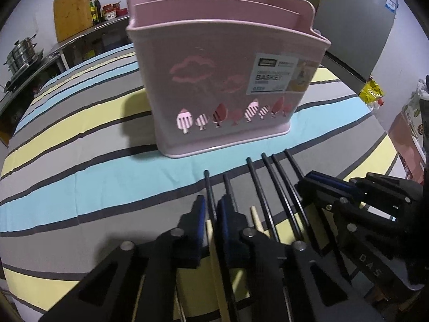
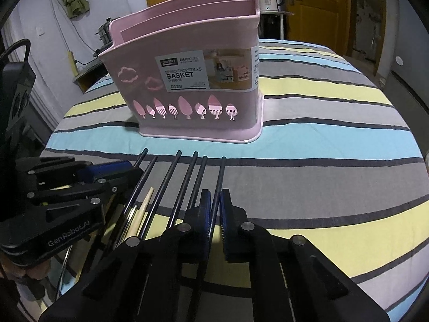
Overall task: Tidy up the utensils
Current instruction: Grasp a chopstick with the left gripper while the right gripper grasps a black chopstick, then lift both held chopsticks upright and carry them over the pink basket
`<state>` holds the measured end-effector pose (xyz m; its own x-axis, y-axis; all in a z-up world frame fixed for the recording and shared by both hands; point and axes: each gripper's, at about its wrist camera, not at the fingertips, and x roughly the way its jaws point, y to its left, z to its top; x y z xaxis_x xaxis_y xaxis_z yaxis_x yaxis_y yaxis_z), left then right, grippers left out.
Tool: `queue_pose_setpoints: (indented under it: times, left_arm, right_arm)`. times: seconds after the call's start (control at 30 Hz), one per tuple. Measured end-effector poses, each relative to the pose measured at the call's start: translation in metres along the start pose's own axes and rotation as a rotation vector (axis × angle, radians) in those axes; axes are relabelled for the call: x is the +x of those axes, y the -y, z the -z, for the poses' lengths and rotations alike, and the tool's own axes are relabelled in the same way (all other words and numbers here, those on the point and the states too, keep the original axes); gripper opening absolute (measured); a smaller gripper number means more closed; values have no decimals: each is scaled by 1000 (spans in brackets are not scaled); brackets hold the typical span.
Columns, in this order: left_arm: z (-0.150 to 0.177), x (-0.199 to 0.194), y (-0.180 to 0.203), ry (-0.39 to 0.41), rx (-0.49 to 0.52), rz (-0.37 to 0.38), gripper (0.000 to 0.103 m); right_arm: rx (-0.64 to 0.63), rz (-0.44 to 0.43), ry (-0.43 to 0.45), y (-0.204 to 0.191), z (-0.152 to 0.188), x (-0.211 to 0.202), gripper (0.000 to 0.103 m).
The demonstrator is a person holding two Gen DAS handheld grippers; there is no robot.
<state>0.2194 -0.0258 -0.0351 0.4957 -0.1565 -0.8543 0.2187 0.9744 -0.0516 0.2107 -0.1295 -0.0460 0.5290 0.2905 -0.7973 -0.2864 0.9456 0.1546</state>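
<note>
Right wrist view — six black chopsticks (image 2: 171,185) (one basket (image 2: 187,80)); each claw pinches one.

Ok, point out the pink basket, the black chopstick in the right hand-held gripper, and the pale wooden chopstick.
pink basket (image 2: 187,123): right wrist view, lower front wall.
black chopstick (image 2: 221,171): right wrist view, shaft beyond the pads.
pale wooden chopstick (image 2: 146,204): right wrist view, upper shaft near its tip.
</note>
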Motion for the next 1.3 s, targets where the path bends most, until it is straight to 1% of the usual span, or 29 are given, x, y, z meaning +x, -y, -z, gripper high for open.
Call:
queue_pose_setpoints:
  times: [0.07, 0.2, 0.43, 0.6, 0.77, 0.93, 1.07, 1.3]
  left_arm:
    - [-1, -1, 1, 1, -2, -1, 7]
    - [-2, -8, -7, 10, -40, 42, 6]
    - [-12, -44, -11, 76, -60, 85, 6]
    - [-20, -80, -15, 144, -52, 100, 5]
    - [-34, -110, -14, 213, -34, 98, 5]
    - [-43, -134, -13, 264, -22, 86, 5]
    - [-46, -147, -13, 290, -22, 84, 5]
    - [-46, -165, -4, 325, -12, 87, 5]
  right_arm:
    - [7, -11, 2, 1, -1, -1, 7]
    - [14, -28, 20, 2, -3, -10, 6]
    - [12, -57, 67, -2, -11, -33, 6]
    - [9, -73, 128, -3, -22, -60, 5]
    - [7, -83, 190, -4, -33, -86, 5]
    - [-2, -80, 247, -6, -40, -111, 5]
    - [-7, -75, 284, -6, -43, -129, 5]
    - [-17, -70, 324, -7, -46, -147, 5]
